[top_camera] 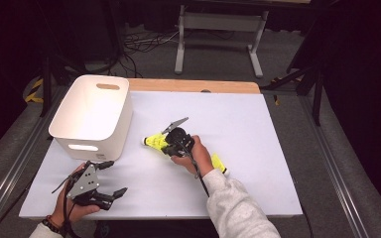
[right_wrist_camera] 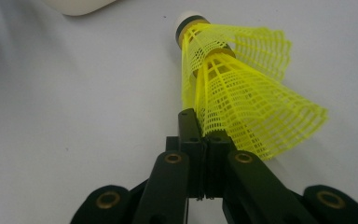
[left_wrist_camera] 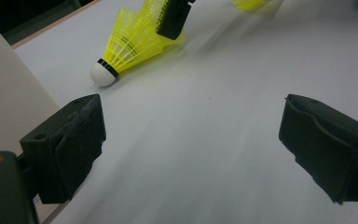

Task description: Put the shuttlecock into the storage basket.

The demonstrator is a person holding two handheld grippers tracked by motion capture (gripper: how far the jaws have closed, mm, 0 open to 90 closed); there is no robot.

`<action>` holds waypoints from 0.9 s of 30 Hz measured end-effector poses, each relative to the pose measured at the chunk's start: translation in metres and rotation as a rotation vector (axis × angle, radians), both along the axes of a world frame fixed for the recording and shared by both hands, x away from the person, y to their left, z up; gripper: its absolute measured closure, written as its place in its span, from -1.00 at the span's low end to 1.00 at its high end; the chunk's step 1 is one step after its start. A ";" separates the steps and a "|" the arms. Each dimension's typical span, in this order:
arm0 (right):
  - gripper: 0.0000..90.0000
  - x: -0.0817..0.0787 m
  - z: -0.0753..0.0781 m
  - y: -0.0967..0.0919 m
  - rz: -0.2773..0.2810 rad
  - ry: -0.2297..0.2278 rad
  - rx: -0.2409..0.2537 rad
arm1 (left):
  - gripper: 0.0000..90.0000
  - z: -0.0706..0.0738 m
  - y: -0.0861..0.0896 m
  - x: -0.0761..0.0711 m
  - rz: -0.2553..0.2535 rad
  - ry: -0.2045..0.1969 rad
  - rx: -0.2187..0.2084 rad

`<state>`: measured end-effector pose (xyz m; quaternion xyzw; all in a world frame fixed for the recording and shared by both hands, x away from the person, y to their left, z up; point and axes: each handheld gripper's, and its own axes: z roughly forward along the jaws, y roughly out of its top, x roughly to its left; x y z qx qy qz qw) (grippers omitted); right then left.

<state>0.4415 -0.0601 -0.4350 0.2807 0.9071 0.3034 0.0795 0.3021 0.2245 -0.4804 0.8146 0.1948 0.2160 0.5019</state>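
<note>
Right tool [right_wrist_camera: 204, 122] pinches the mesh skirt of a yellow shuttlecock [right_wrist_camera: 242, 93] on the white counter [top_camera: 258, 124].
Its jaws are pressed nearly together with the skirt's edge nipped between them, while the left tool [left_wrist_camera: 191, 140] rests near the counter's front left with its jaws spread wide and nothing between them. In the right gripper view a second skirt looks nested inside the outer one, so this may be two shuttlecocks stacked; only one white cork with a black band is plain to see. Another yellow shuttlecock [top_camera: 219, 163] lies just behind the right hand [top_camera: 196, 156]. One white bin [top_camera: 92, 116] stands at the far left. The held shuttlecock lies on its side mid-counter, its long axis running towards the bin, cork end nearest it, open skirt towards the hand.
</note>
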 end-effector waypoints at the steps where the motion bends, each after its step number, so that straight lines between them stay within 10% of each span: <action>1: 1.00 0.000 0.000 0.001 0.005 -0.005 0.005 | -0.82 0.000 0.000 0.000 0.001 0.000 0.000; 10: 0.92 0.002 -0.001 0.006 0.033 -0.010 -0.027 | -0.82 0.000 0.000 0.000 -0.003 -0.004 0.002; 27: 0.08 -0.009 0.027 -0.004 -0.001 -0.113 -0.035 | -0.82 0.000 0.000 -0.001 -0.001 -0.002 -0.001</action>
